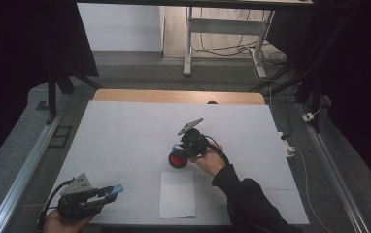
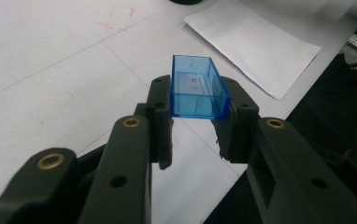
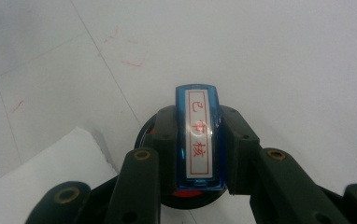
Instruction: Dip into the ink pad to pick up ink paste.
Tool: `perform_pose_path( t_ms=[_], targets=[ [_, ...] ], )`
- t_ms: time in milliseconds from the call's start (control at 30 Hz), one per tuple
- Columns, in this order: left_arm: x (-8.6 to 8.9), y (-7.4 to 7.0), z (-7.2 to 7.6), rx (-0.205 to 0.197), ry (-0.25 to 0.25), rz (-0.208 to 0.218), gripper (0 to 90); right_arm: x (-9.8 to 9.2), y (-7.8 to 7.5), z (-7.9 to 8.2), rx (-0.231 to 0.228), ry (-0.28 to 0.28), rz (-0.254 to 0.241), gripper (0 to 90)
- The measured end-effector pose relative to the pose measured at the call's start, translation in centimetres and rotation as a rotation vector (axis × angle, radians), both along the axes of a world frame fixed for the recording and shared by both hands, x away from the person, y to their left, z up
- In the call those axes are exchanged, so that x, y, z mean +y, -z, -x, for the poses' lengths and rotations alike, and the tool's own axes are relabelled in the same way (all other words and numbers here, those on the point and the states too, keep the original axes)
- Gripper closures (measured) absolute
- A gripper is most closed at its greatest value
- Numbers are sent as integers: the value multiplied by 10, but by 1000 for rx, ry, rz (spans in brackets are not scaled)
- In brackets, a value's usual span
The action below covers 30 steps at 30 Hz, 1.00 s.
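Observation:
My left gripper (image 1: 109, 191) (image 2: 196, 119) hovers at the table's front left corner, shut on a clear blue rectangular cap (image 1: 117, 188) (image 2: 197, 88) that sticks out past its tips with the open side up. My right gripper (image 1: 180, 149) (image 3: 197, 144) points down at mid-table, shut on a blue stamp (image 3: 197, 105) whose white label carries red characters. Directly beneath the stamp lies a round ink pad (image 1: 177, 160) (image 3: 188, 199), a black case with a red inside. Whether the stamp touches the pad is hidden.
A white sheet of paper (image 1: 177, 194) (image 2: 256, 42) (image 3: 46, 177) lies near the front edge, just in front of the ink pad. The table (image 1: 125, 126) has a white cover with faint red marks (image 3: 134, 60). A desk frame and cables stand beyond the far edge.

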<state>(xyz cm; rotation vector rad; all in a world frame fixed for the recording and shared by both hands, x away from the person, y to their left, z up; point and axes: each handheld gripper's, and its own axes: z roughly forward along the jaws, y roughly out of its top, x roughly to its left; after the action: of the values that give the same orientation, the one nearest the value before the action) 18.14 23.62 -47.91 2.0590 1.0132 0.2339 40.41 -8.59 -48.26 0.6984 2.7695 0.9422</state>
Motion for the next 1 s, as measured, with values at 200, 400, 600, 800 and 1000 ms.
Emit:
perform_pose_path(
  t_ms=[200, 400, 600, 800, 1000],
  targets=[
    [-1, 0, 0, 2, -2, 2, 689, 6, -1, 7, -61, -20, 50, 710],
    [0, 0, -1, 2, 2, 4, 689, 9, 0, 13, -102, -24, 72, 710],
    [0, 0, -1, 2, 9, 8, 689, -2, 3, 6, -41, -3, -11, 708],
    [1, 0, -1, 3, 10, 16, 689, -9, 4, 2, -17, -5, -59, 704],
    [2, 0, -1, 5, 10, 19, 689, -16, 1, 0, -24, 15, -94, 702]
  ],
)
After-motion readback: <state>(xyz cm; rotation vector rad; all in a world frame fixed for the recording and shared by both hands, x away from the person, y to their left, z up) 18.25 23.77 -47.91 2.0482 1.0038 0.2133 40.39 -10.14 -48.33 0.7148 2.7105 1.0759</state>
